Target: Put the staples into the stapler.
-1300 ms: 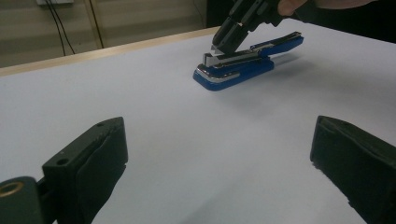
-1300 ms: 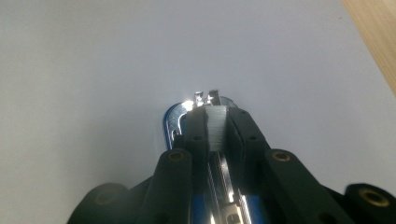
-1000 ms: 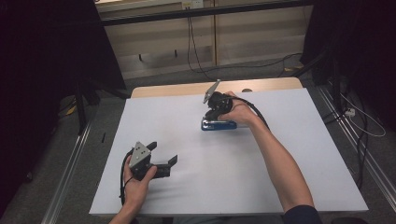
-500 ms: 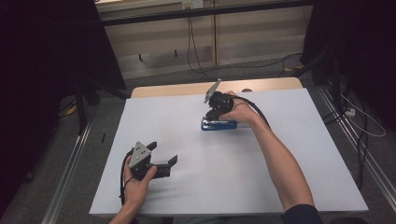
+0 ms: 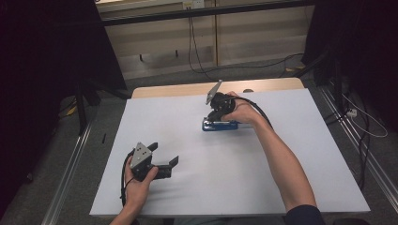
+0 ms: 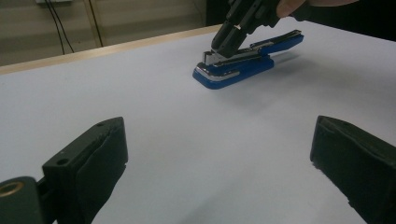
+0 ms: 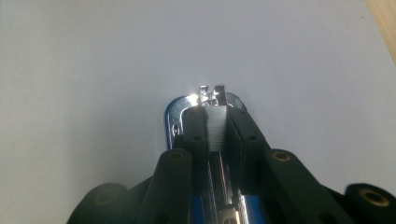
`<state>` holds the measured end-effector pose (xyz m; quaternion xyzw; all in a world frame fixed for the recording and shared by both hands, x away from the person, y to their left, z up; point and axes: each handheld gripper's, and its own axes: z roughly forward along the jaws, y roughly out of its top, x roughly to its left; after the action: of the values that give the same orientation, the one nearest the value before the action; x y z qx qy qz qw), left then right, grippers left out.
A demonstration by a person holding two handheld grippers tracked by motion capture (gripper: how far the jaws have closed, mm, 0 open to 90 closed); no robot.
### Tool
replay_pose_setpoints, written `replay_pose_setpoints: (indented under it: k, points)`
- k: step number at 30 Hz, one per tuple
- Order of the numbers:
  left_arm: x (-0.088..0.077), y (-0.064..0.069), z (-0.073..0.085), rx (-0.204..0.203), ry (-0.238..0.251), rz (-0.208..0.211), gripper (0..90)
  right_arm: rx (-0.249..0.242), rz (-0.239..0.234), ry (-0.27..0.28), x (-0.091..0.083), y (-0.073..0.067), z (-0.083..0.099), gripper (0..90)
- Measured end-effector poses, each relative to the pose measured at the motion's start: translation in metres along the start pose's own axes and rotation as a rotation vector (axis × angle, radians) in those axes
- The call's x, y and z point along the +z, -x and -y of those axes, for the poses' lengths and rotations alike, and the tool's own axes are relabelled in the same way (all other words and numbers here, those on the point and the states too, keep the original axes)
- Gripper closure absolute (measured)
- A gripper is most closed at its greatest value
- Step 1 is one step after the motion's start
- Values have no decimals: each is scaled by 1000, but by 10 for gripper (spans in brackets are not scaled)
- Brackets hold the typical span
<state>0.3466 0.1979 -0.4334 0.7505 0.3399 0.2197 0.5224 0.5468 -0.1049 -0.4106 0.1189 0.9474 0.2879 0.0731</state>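
A blue stapler (image 5: 219, 125) with a silver metal magazine lies flat on the white table (image 5: 281, 154), right of centre toward the back. My right gripper (image 5: 217, 115) points down onto its front end. In the right gripper view the jaws of that gripper (image 7: 217, 116) are shut on the narrow metal part of the stapler (image 7: 205, 95). The left gripper view shows the stapler (image 6: 233, 67) ahead with the right gripper (image 6: 229, 39) on top of it. My left gripper (image 5: 164, 153) rests near the front left of the table, open, with nothing between its wide-apart pads (image 6: 98, 154).
The white sheet covers most of the table, and a wooden strip (image 5: 187, 89) shows along the far edge. Cables (image 5: 197, 51) hang by the back wall. Metal rails (image 5: 70, 159) run along both sides on the floor.
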Motion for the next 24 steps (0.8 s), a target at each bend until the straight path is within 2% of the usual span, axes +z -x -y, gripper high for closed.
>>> replay_pose_setpoints:
  k: [7, 17, 24]
  points:
    - [0, 0, 0, 1, -1, 0, 41, -3, 1, 1, 0, 0, 0, 793]
    - [0, 0, 0, 0, 1, -1, 41, 26, 6, -2, 0, 0, 0, 776]
    - [-1, 0, 0, -2, 1, -2, 41, 24, 8, 3, 1, 0, 0, 775]
